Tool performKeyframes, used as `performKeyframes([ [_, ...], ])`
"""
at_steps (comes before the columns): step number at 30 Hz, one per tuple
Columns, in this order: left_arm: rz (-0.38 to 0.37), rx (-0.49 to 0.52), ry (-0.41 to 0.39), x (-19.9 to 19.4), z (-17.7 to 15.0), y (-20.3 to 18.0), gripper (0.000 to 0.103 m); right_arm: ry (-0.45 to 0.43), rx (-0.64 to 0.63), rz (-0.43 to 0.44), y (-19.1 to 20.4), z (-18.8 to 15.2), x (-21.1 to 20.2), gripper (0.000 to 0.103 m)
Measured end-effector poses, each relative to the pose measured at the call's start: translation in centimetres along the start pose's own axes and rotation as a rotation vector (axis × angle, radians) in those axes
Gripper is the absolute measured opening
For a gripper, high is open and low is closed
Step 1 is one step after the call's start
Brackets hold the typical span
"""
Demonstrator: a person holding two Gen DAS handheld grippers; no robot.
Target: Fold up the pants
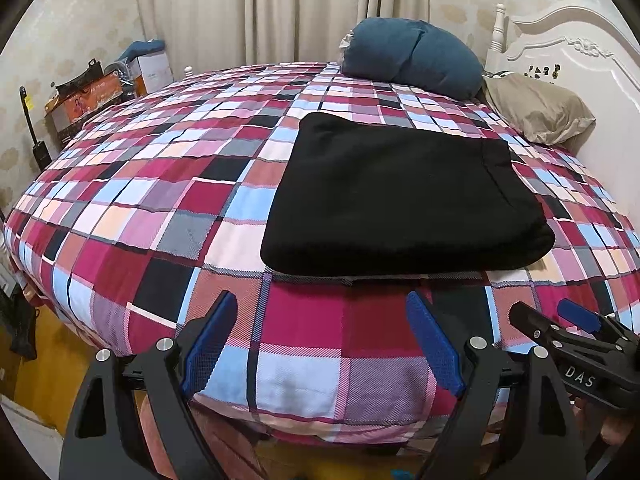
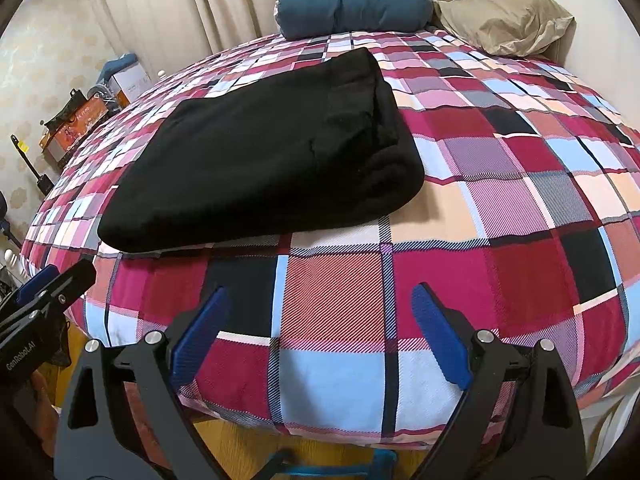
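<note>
Lying folded into a thick black rectangle, the pants point(image 1: 404, 196) sit on the checked bedspread point(image 1: 160, 200) near the bed's front edge, and I take them as my landmark. Several layers are stacked, with the rounded fold toward me and a seamed band along the far right side. Just short of the pants, over the front edge of the bed, I hold the left gripper point(image 1: 320, 344) with its blue pads spread wide and nothing between them; the right gripper point(image 2: 320, 332) hangs the same way beside it, spread and empty, touching no cloth. Beyond the pants, a blue cushion point(image 1: 412, 54) and a beige pillow point(image 1: 540, 108) rest against the white headboard point(image 1: 568, 48), well apart from the fabric. Left of the pants, off the bed, boxes point(image 1: 116, 80) stand by the curtain point(image 1: 256, 8). By my reading the folding looks finished or nearly so. The risk from here is my own touch: a pad catching only the top layer would drag it and open the stack, and any nudge toward me could slide the bundle off the front edge.
</note>
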State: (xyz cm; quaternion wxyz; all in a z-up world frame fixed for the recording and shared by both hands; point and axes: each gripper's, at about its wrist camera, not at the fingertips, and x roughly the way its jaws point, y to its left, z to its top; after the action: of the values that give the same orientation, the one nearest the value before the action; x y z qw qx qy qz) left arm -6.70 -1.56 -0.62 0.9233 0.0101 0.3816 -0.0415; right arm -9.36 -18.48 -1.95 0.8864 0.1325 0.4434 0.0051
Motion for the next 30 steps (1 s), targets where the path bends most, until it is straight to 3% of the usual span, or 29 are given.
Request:
performKeyframes([
  [7, 0.01, -0.004, 0.025, 0.26, 0.03, 0.03, 0.085, 0.003, 0.001, 0.001, 0.12, -0.22, 0.02, 0.092],
  [30, 0.02, 0.029, -0.019, -0.32, 0.43, -0.53, 0.085, 0.007, 0.002, 0.004, 0.46, -0.52, -0.04, 0.092],
])
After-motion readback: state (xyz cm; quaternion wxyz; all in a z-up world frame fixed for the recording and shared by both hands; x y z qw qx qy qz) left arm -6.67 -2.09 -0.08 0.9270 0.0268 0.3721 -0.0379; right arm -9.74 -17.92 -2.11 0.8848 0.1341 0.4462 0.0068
